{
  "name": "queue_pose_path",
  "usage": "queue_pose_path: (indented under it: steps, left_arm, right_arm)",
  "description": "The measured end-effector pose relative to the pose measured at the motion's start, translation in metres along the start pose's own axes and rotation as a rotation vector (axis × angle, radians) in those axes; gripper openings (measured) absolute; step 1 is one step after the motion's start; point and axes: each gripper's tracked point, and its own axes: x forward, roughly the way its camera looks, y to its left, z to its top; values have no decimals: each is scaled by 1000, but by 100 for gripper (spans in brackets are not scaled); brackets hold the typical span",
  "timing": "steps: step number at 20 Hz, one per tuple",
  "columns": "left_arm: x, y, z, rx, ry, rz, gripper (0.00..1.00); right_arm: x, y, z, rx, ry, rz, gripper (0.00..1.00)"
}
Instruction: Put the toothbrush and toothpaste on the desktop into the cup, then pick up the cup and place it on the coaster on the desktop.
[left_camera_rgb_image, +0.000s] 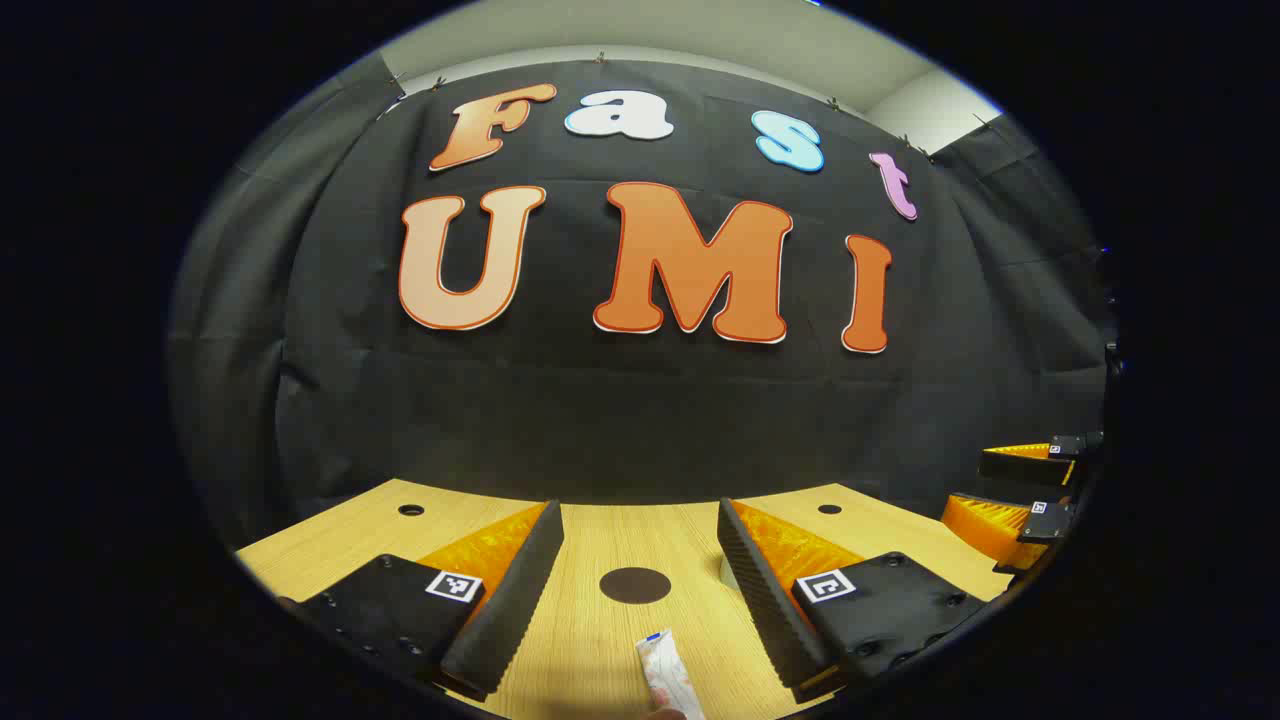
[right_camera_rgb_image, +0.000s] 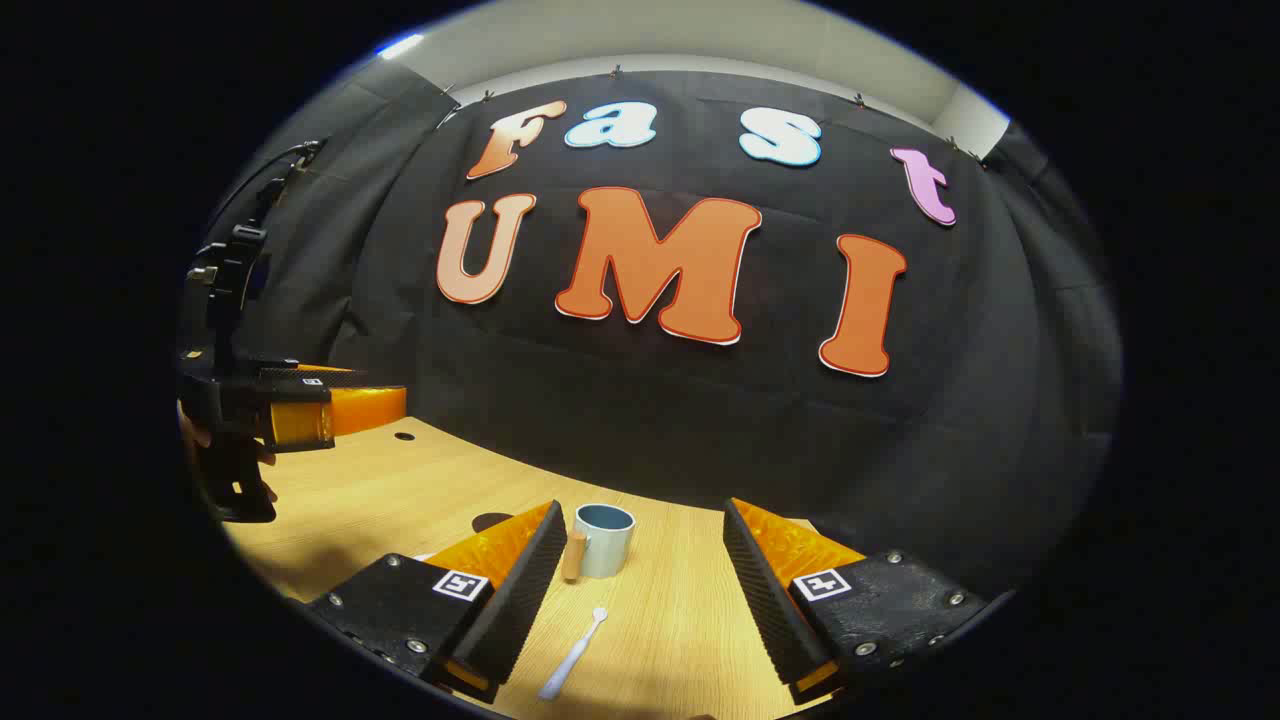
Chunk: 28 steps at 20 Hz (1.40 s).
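Risk, judged: toothbrush (right_camera_rgb_image: 573, 655) thin, flat on surface (right_camera_rgb_image: 400, 480); closing w/o getting right down to the wood likely to slip over it or flick it sideways toward cup (right_camera_rgb_image: 604, 539). Same for toothpaste (left_camera_rgb_image: 670, 676), soft tube, may squash or skid if pinched off-centre. Cup light, handle facing near-left; nudge while loading could tip it. Right gripper (right_camera_rgb_image: 640, 590): wide open, holding nothing; toothbrush between its fingers, nearer the left one, head pointing toward cup; cup just beyond, upright, seemingly empty, close to left fingertip. Left gripper (left_camera_rgb_image: 640, 590): wide open, holding nothing; toothpaste lying low between its fingers, near end cut off by view edge. Coaster (left_camera_rgb_image: 635, 585): dark disc on surface just beyond toothpaste, bare, well left of cup. Nothing loaded yet; task at start.
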Motion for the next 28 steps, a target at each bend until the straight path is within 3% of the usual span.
queue_pose_path:
  steps: [19, 28]
  left_arm:
    - [-5, 4, 3, 4, 12, 4, 98]
    - [-14, -4, -22, 5, 186, -45, 98]
  right_arm:
    - [-7, 3, 3, 33, 9, 0, 95]
    - [-4, -7, 7, -12, 134, -1, 95]
